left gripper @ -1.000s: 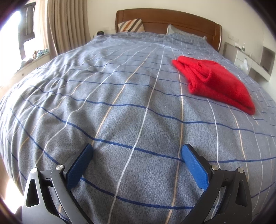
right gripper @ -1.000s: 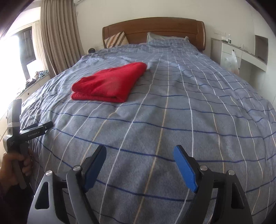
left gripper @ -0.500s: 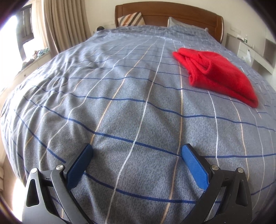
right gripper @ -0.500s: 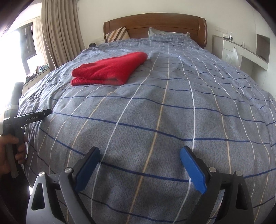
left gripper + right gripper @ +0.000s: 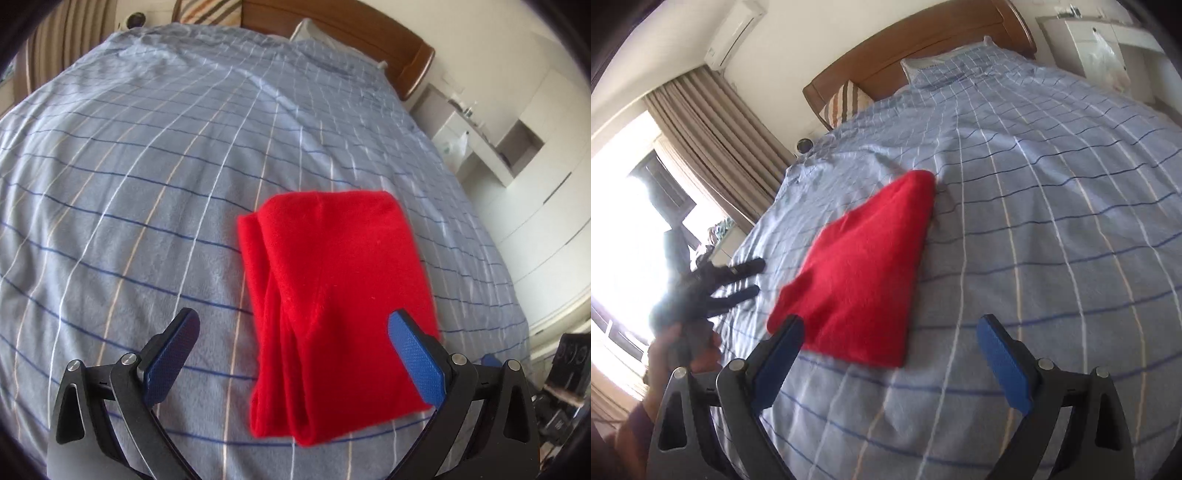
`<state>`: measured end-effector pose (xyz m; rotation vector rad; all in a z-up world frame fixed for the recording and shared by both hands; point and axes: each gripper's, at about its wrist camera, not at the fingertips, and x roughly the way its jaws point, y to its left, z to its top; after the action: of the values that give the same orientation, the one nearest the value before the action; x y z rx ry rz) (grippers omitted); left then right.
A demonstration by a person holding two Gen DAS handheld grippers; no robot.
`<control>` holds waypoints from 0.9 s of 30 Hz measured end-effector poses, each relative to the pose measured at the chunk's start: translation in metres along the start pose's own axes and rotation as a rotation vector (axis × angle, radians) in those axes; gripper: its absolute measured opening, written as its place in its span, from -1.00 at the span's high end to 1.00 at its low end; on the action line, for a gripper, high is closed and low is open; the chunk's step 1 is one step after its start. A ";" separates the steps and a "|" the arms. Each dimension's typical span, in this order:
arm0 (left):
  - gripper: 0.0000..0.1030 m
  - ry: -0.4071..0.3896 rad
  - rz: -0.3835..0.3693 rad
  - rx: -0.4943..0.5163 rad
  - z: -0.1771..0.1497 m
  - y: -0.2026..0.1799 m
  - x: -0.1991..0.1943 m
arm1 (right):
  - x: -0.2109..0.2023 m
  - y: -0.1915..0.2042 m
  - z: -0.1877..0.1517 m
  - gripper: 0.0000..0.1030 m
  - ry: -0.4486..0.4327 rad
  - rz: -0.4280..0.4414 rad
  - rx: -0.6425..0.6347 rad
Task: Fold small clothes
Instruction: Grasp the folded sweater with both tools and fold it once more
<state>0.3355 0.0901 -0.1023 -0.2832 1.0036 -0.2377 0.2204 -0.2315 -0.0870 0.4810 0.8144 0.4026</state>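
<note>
**Inspector:** Since the earlier frames both grippers have swung in over the red garment, which sat far up the bed then and now fills the near field. Left gripper: jaws wide, nothing between the pads, the folded cloth lying under and ahead of the right-hand pad.

**Clerk:** And the other?

**Inspector:** Right gripper: jaws wide, nothing held; the left-hand pad overlaps the garment's near corner in the picture, contact not determinable.

**Clerk:** Any writing?

**Inspector:** None legible at present.

**Clerk:** Differences between views?

**Inspector:** Only the right wrist view shows the person's hand holding the left gripper, blurred, beside the cloth, plus the curtain and wall air conditioner. Only the left wrist view shows the garment's stacked fold edges along its left side.

**Clerk:** Room to move?

**Inspector:** Open checked bedcover surrounds the garment on all sides; headboard and striped pillow well apart.
</note>
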 end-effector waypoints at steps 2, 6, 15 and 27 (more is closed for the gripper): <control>-0.98 0.047 0.039 -0.009 0.002 0.004 0.024 | 0.034 -0.011 0.026 -0.82 0.061 0.044 0.082; -0.98 0.086 0.047 -0.021 0.001 0.013 0.043 | 0.098 -0.028 0.049 -0.78 0.194 0.108 0.190; 0.58 0.089 -0.015 0.017 0.008 0.001 0.054 | 0.155 0.027 0.058 0.44 0.225 -0.170 -0.145; -0.02 -0.104 0.066 0.106 0.043 -0.026 -0.008 | 0.095 0.100 0.095 0.23 -0.035 -0.239 -0.414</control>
<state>0.3663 0.0741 -0.0651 -0.1645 0.8925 -0.2135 0.3369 -0.1245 -0.0321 0.0042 0.7208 0.3283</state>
